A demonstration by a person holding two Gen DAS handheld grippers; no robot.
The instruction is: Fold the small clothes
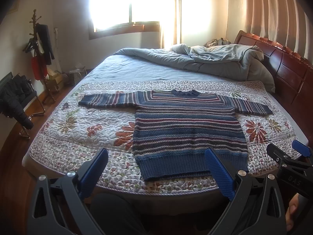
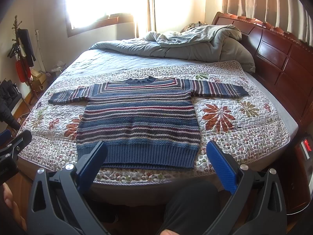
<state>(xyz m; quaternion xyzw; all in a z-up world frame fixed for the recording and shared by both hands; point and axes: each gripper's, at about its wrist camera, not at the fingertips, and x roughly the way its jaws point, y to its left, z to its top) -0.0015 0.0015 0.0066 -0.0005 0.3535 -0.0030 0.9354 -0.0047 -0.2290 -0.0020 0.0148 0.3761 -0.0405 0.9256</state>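
A small striped knit sweater [image 1: 187,125], blue with red and white bands, lies flat and face up on the floral quilt [image 1: 82,125], both sleeves spread out sideways, hem toward me. It also shows in the right wrist view [image 2: 138,117]. My left gripper [image 1: 156,156] is open and empty, held back from the bed's near edge in front of the hem. My right gripper [image 2: 156,148] is open and empty, also in front of the hem. The right gripper shows at the right edge of the left wrist view [image 1: 291,156].
A rumpled grey duvet [image 1: 205,60] is piled at the far side of the bed. A dark wooden headboard [image 1: 289,72] runs along the right. A coat rack [image 1: 41,54] and a chair with dark clothes [image 1: 15,99] stand on the left.
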